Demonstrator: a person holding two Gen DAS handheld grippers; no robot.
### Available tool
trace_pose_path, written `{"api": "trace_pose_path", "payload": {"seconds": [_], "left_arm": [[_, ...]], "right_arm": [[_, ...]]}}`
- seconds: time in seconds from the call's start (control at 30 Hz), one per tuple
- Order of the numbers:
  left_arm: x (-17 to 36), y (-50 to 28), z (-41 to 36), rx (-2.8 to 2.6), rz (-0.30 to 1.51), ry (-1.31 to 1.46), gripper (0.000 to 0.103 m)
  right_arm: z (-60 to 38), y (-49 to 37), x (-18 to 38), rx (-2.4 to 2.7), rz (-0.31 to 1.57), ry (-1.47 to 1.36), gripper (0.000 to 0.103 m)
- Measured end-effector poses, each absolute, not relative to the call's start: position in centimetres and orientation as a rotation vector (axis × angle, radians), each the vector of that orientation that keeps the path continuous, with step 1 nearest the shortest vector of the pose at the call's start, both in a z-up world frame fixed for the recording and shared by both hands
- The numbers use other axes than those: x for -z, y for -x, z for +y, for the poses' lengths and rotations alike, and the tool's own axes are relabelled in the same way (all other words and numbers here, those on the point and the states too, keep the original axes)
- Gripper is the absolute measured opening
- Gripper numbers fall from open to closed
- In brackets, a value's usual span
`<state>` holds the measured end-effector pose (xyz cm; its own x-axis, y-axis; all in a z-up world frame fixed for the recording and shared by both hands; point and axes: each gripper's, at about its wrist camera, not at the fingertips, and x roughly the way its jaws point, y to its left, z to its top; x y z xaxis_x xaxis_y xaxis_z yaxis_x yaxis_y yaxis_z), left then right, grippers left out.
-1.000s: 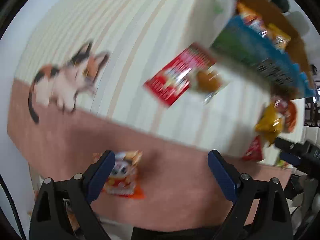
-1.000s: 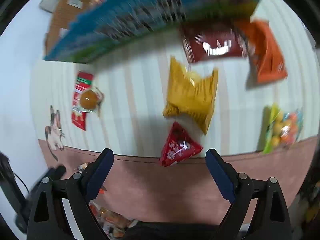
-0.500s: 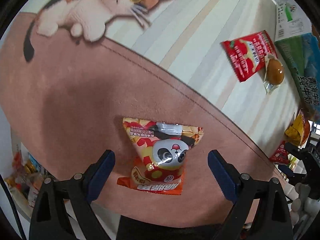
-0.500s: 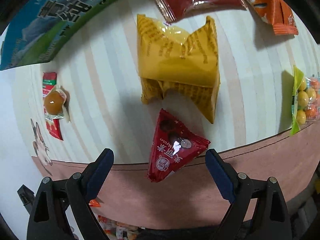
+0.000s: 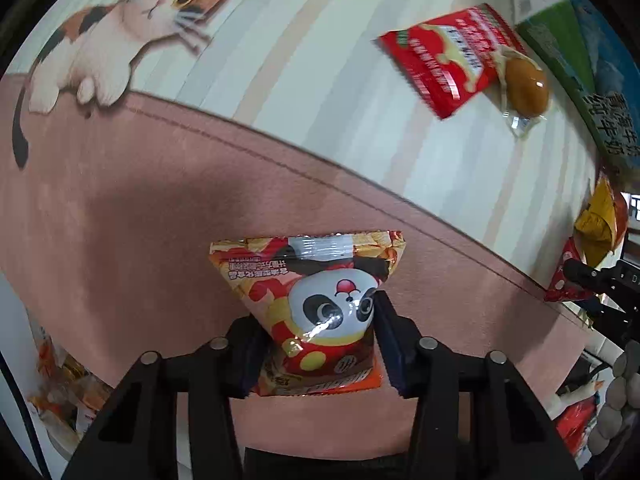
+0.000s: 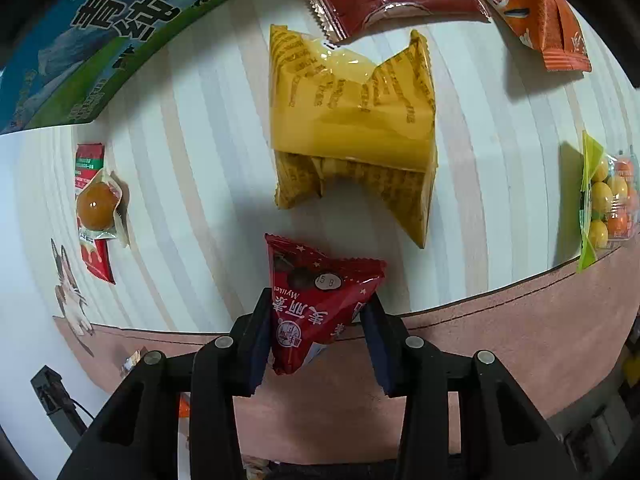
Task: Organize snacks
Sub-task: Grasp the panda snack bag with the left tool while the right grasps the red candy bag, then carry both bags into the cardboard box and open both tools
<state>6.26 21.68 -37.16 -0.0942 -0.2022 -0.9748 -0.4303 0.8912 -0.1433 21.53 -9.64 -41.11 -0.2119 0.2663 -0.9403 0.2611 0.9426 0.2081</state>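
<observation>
my left gripper (image 5: 318, 344) is closing on the panda bag (image 5: 316, 312), near the mat's (image 5: 120, 220) front edge. my right gripper (image 6: 316, 340) pinches the red pouch (image 6: 316, 300); the yellow bag (image 6: 352, 132) sits just beyond.

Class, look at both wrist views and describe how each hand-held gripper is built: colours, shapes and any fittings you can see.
The left hand-held gripper and right hand-held gripper look alike: matte black angular frames that branch into two arms, with round silver pivot pins at the joints. Each finger ends in a flat dark-blue pad. No markings show on the frames, and no sleeve or cable on either gripper is visible.
</observation>
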Motion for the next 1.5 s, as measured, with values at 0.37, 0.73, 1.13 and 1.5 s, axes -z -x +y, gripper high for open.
{"api": "trace_pose_path", "payload": {"seconds": [0.37,0.73,1.13,1.5], "left_arm": [[30.1,-13.7,13.7,-0.015,1.563,0.399,0.043],[18.8,-23.9,8.3,0.215,1.387,0.326,0.043],[15.9,-34.8,5.1,0.234,1.373,0.216,0.043],[23.7,-39.7,3.0,0.201,1.541,0.205,0.043]], "right_arm": [[-10.2,-21.1,37.5,-0.099,1.733,-0.452,0.042],[-14.2,-25.8,24.7,-0.233,1.507,-0.488,0.041],[-17.0,-37.5,20.3,-0.174,1.405,-0.268,0.041],[-17.8,-43.1,26.3,-0.113,1.487,-0.136,0.041]]}}
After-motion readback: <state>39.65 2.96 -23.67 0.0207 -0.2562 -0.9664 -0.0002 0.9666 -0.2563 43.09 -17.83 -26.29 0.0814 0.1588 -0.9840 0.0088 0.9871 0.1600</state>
